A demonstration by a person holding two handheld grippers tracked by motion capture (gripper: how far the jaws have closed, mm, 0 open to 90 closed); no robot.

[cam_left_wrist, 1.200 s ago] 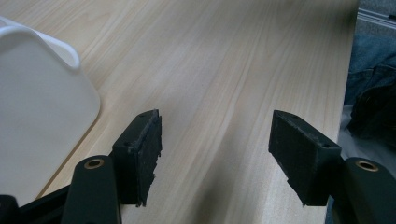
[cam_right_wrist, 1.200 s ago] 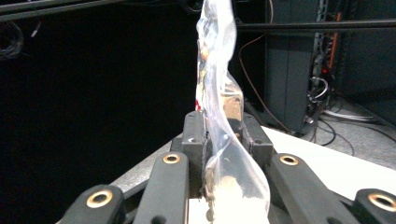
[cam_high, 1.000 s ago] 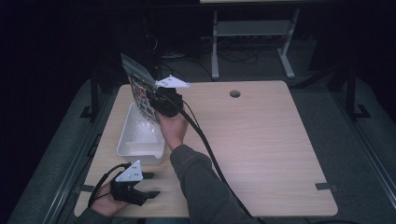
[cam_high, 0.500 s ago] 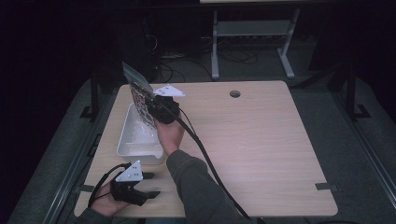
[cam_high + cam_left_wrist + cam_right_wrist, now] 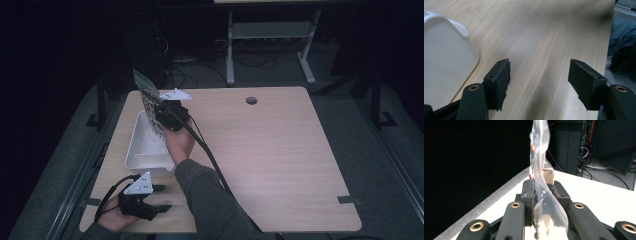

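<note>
1. High view: right gripper (image 5: 159, 111) holds a bag (image 5: 145, 92) up over the far end of the white tray (image 5: 137, 150); left gripper (image 5: 161, 197) rests on the table (image 5: 280, 150).
2. Left gripper view: jaws wide apart, nothing between, tray (image 5: 446, 57) beside.
3. Right gripper view: jaws clamped on the clear bag (image 5: 540, 170), contents possibly small parts.
</note>
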